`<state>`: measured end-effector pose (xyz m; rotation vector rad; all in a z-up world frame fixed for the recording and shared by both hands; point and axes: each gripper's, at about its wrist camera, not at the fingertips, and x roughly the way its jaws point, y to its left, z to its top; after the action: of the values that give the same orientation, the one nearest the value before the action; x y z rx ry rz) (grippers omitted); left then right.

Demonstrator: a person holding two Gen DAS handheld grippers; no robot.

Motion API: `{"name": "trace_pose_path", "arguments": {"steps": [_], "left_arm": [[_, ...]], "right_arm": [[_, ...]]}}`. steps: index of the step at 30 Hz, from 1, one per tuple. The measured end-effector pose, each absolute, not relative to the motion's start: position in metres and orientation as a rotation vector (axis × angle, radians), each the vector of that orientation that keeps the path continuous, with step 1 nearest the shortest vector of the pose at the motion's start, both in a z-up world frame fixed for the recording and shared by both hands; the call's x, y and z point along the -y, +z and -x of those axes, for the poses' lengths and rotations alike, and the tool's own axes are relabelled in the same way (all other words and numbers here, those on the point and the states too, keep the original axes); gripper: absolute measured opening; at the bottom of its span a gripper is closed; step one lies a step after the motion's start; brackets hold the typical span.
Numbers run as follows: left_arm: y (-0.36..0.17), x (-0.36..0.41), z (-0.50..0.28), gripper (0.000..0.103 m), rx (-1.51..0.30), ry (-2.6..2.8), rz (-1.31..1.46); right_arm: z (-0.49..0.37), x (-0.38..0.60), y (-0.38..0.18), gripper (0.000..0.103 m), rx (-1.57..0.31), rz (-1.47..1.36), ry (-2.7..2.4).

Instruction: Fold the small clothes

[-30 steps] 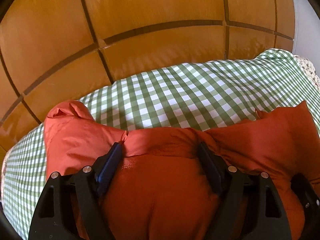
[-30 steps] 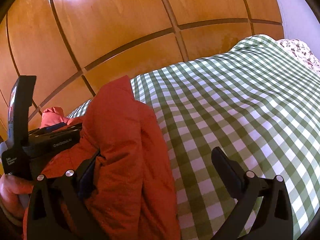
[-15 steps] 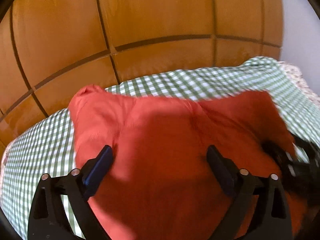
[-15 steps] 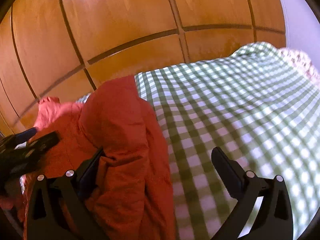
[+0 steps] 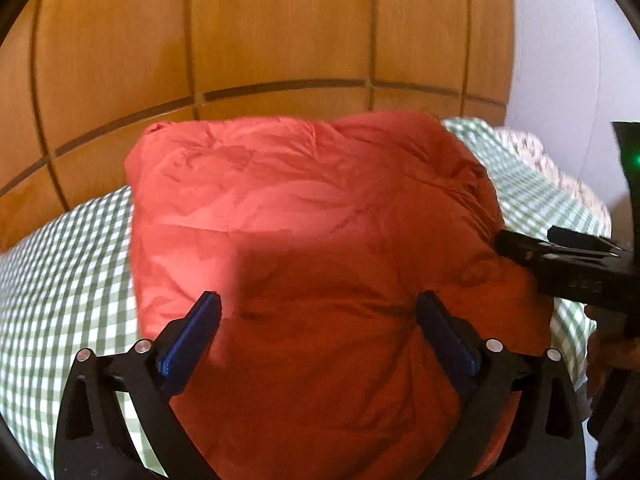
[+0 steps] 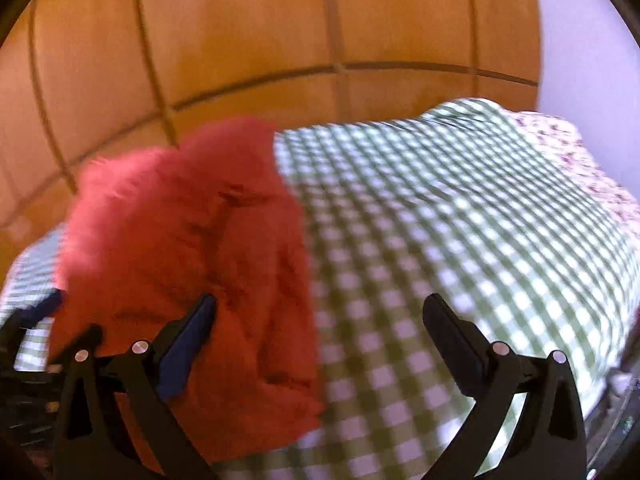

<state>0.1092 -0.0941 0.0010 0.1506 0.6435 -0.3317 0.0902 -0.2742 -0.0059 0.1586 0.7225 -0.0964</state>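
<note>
Left hand-held gripper (image 5: pixel 318 320) spread wide over orange jacket (image 5: pixel 312 216)

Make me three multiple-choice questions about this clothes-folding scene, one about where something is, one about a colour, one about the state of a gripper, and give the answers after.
1. Where does the puffy orange-red quilted garment lie?
A. on the green-and-white checked cloth
B. on a bare wooden floor
C. inside a basket

2. What colour are the pads on the left gripper?
A. yellow
B. blue
C. white

3. How does the right gripper stand?
A. shut on the garment
B. shut on the cloth
C. open, jaws wide apart

Answers:
1 A, since checked cloth shows on both sides of the garment.
2 B, since the left wrist view shows blue pads on black fingers.
3 C, since the right wrist view shows a wide gap between its fingers, with garment edge and cloth beyond.
</note>
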Motion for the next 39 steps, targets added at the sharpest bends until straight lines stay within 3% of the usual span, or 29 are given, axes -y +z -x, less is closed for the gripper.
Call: {"name": "trace_pose_path", "arguments": {"steps": [5, 7, 12, 15, 20, 26, 32, 39], "left_arm": [[-0.006, 0.121, -0.114, 0.099, -0.640, -0.346, -0.247], [-0.006, 0.112, -0.111, 0.099, -0.641, -0.359, -0.212], [-0.006, 0.105, -0.107, 0.099, -0.632, -0.364, -0.183], [-0.006, 0.105, -0.107, 0.099, -0.634, -0.363, -0.178], [-0.005, 0.101, -0.103, 0.099, -0.629, -0.382, -0.175], [0.023, 0.092, -0.101, 0.099, -0.675, -0.469, -0.133], [0.060, 0.047, -0.179, 0.099, -0.734, -0.314, 0.166], [0.028, 0.055, -0.287, 0.100, -0.793, -0.042, -0.043]], "right_arm": [[-0.099, 0.294, -0.029, 0.101, -0.764, -0.299, -0.109], [-0.094, 0.299, -0.011, 0.101, -0.771, -0.328, -0.122], [-0.094, 0.287, 0.065, 0.101, -0.539, -0.330, -0.020], [-0.140, 0.258, 0.079, 0.101, -0.586, -0.209, 0.045], [-0.212, 0.234, 0.035, 0.101, -0.710, -0.038, -0.063], [-0.220, 0.264, -0.005, 0.101, -0.725, -0.238, -0.008], [-0.217, 0.263, -0.007, 0.101, -0.711, -0.220, -0.024], [-0.220, 0.250, -0.002, 0.101, -0.701, -0.184, -0.048]]}}
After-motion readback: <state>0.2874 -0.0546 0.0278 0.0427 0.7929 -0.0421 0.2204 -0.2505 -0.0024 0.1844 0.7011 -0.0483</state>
